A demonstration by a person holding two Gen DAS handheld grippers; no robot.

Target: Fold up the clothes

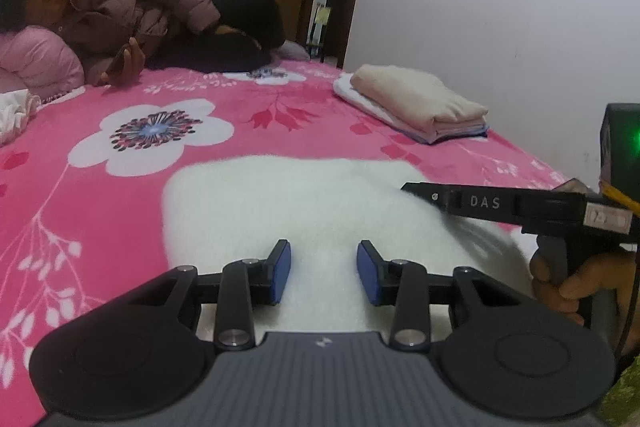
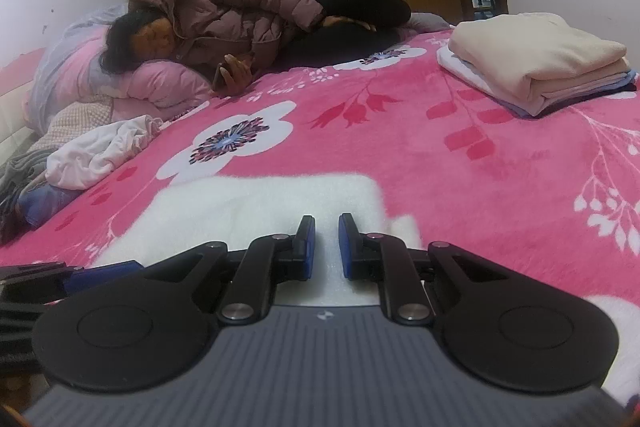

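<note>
Lying low in the frame on the pink bed (image 2: 460, 155), a white garment (image 1: 304, 203) sits under both grippers. Left gripper (image 1: 324, 273) fingers stand wide apart; right gripper (image 2: 327, 247) fingers are narrow, holding nothing.

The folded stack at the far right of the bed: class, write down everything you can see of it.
The stack is a neat pile of folded clothes lying flat on the pink blanket near the wall. A thick cream garment lies on top, soft and knit-looking. Beneath it show thin edges of pale, blue and dark layers, with a white piece at the bottom. Neither gripper touches it.
</note>
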